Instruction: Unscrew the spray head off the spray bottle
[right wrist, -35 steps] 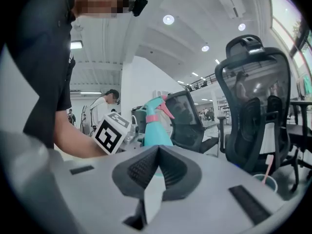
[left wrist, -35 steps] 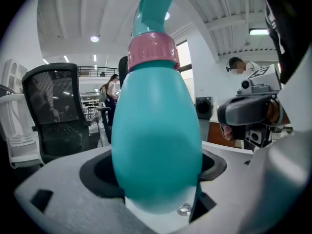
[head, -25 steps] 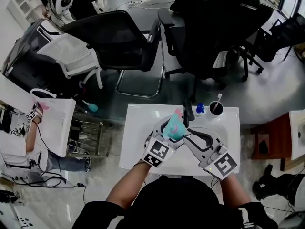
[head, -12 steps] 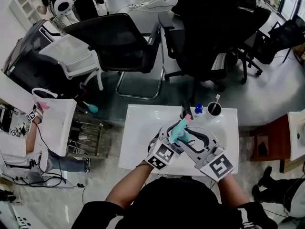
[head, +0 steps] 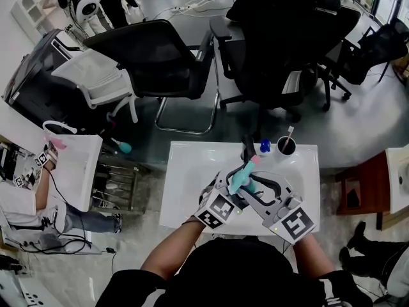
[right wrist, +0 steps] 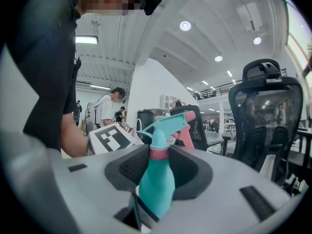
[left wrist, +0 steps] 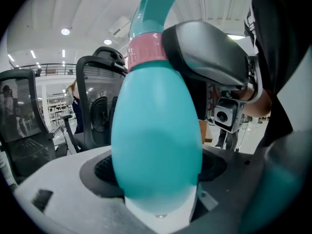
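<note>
A teal spray bottle (head: 239, 180) with a pink collar and a teal-and-pink spray head (head: 254, 160) is held up over the white table (head: 185, 171). My left gripper (head: 234, 184) is shut on the bottle's body (left wrist: 156, 145), which fills the left gripper view. My right gripper (head: 249, 175) comes in from the right at the neck. In the right gripper view the pink collar (right wrist: 158, 153) sits between the two dark pads and both touch it. These jaws have just been closing. The spray head (right wrist: 168, 126) rises above them.
At the table's back edge stand a black cup (head: 286, 146) with a stick in it, a small blue item (head: 264, 146) and a dark upright item (head: 246, 147). Black office chairs (head: 160, 56) stand beyond the table. A second white table (head: 77, 165) is at the left.
The bottle and both grippers have shifted a little to the right, and the bottle now leans with its spray head toward the back right. The right gripper's jaws have closed in on the collar.
</note>
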A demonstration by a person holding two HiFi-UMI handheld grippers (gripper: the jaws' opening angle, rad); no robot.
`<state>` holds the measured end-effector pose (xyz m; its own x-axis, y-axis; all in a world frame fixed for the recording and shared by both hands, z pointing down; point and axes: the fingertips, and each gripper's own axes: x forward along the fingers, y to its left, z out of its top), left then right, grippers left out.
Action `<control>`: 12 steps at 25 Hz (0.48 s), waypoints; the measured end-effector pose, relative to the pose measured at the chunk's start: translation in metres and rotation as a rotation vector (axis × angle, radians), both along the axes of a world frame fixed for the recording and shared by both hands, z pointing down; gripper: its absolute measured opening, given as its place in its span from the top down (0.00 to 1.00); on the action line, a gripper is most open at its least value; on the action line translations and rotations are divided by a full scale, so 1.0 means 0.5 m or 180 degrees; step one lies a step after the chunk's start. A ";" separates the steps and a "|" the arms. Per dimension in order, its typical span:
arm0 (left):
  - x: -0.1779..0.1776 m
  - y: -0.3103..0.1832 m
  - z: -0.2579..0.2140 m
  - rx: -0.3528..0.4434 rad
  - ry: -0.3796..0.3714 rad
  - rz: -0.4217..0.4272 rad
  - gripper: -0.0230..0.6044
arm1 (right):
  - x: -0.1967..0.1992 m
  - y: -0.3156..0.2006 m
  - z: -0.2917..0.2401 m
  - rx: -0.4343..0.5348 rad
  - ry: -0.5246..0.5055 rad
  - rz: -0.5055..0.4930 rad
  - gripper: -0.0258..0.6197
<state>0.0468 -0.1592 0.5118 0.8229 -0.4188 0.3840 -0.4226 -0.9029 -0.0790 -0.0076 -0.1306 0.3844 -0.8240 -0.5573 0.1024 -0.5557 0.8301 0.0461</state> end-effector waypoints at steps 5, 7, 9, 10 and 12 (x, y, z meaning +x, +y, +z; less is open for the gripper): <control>-0.001 0.032 0.005 -0.0062 -0.0046 0.0388 0.28 | -0.004 0.019 -0.017 -0.0030 -0.0058 -0.0380 0.75; 0.003 0.048 -0.008 -0.0021 -0.0073 0.0591 0.28 | -0.003 0.029 -0.019 -0.0070 -0.0072 -0.0575 0.75; 0.008 0.068 -0.019 0.0009 -0.0090 0.0836 0.28 | -0.004 0.042 -0.019 -0.0125 -0.0084 -0.0803 0.75; 0.009 0.080 -0.021 0.0006 -0.0097 0.0962 0.28 | -0.004 0.049 -0.019 -0.0148 -0.0090 -0.0930 0.75; 0.009 0.102 -0.020 -0.0019 -0.0116 0.1206 0.28 | -0.006 0.062 -0.020 -0.0161 -0.0096 -0.1182 0.75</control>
<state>0.0513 -0.1080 0.5017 0.9048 -0.0852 0.4173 -0.0558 -0.9951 -0.0822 -0.0107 -0.0996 0.3744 -0.9721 -0.2147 0.0949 -0.2167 0.9762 -0.0120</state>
